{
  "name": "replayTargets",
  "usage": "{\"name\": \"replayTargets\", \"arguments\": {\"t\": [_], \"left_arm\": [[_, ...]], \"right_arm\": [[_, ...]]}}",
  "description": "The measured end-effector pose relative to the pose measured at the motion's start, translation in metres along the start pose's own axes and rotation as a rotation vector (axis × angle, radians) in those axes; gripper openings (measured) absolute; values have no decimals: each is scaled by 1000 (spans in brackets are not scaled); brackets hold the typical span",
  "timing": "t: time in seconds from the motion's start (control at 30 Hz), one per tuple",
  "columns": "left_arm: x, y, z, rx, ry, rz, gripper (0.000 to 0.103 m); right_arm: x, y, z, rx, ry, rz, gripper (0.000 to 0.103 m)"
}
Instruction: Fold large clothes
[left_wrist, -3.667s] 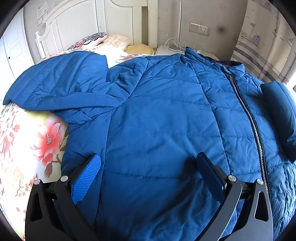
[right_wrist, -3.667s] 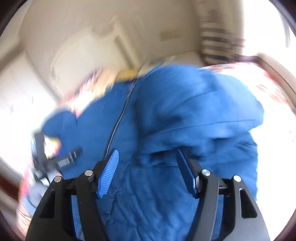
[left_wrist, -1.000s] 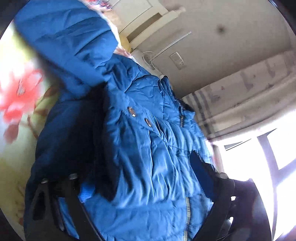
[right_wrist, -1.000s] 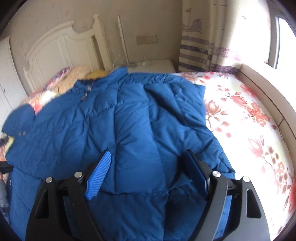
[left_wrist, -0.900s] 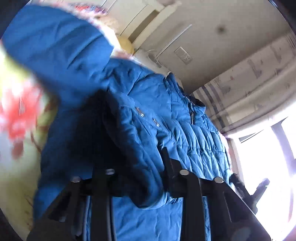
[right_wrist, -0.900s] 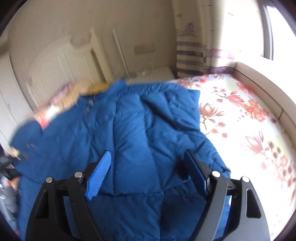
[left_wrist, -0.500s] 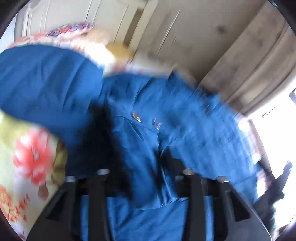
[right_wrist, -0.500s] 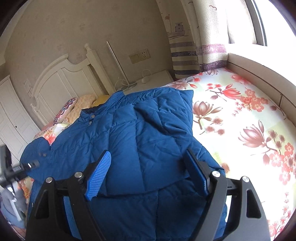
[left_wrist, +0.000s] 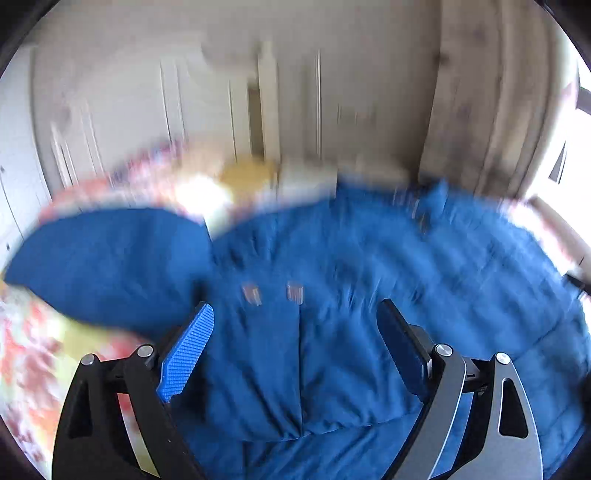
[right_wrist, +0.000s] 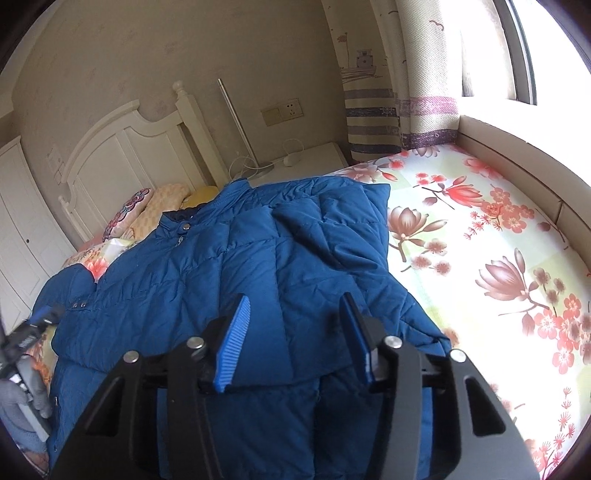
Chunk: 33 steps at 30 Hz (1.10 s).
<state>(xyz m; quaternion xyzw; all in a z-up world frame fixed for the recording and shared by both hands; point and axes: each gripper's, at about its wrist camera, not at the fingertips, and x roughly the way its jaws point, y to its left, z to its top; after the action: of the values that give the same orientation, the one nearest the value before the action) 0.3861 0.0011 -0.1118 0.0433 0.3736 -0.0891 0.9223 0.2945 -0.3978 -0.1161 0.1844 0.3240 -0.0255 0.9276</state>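
Observation:
A large blue quilted jacket (right_wrist: 258, 266) lies spread on the bed with its collar toward the headboard. Its right side is folded over the middle. In the blurred left wrist view the jacket (left_wrist: 369, 258) has a folded flap with two snaps lying loose below my left gripper (left_wrist: 295, 350). That gripper's jaws are opening wide and the pads touch nothing. My right gripper (right_wrist: 295, 339) hovers over the folded right side near the hem. Its jaws are closing, and I see no cloth pinched between the pads. The left gripper (right_wrist: 37, 325) also shows at that view's far left edge.
A floral bed sheet (right_wrist: 480, 258) lies bare to the right of the jacket. Pillows (right_wrist: 155, 210) and a white headboard (right_wrist: 122, 147) stand at the far end, beside a white nightstand (right_wrist: 306, 158) with cables. A curtain (right_wrist: 373, 92) and a window ledge (right_wrist: 517, 147) bound the right side.
My left gripper has let go of the jacket's side flap, opened wide and rolled back upright; the flap now lies on the jacket. The right gripper's jaws have narrowed.

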Motion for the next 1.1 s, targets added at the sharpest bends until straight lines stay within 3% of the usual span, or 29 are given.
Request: {"name": "replayTargets", "arguments": {"t": [0.07,0.13,0.33,0.37,0.43,0.5,0.57,0.7,0.77,0.8,0.9,1.03,1.1], "left_arm": [[25,7,-6,-21,89,-15,85],[24,13,-3,-39,82,-45,88],[27,12,-3,-22,103,-34,91],[27,13,-2,-26,101,-37,91],[27,11,-4,-31,99,-42,91],[27,10,-5,-34,98,-47,91],[28,11,-5,-34,100,-46,91],[28,11,-4,-35,102,-45,91],[27,12,-5,-36,102,-46,91],[27,12,-5,-37,102,-47,91],[27,12,-5,-38,102,-48,91],[28,11,-4,-38,104,-47,91],[27,11,-5,-38,105,-45,91]], "right_arm": [[5,9,1,-40,37,-38,44],[7,29,4,-122,63,-79,42],[27,78,32,-336,13,-159,43],[43,79,33,-359,63,-163,44],[86,77,24,-391,273,-148,49],[90,80,25,-431,274,-159,50],[84,81,37,-421,271,-157,49],[68,58,77,-247,107,-187,51],[91,39,84,-206,159,-230,51],[116,30,80,-209,281,-239,51],[122,28,88,-205,339,-251,53],[103,43,113,-144,155,-258,57],[118,53,115,-171,161,-255,71]]}}
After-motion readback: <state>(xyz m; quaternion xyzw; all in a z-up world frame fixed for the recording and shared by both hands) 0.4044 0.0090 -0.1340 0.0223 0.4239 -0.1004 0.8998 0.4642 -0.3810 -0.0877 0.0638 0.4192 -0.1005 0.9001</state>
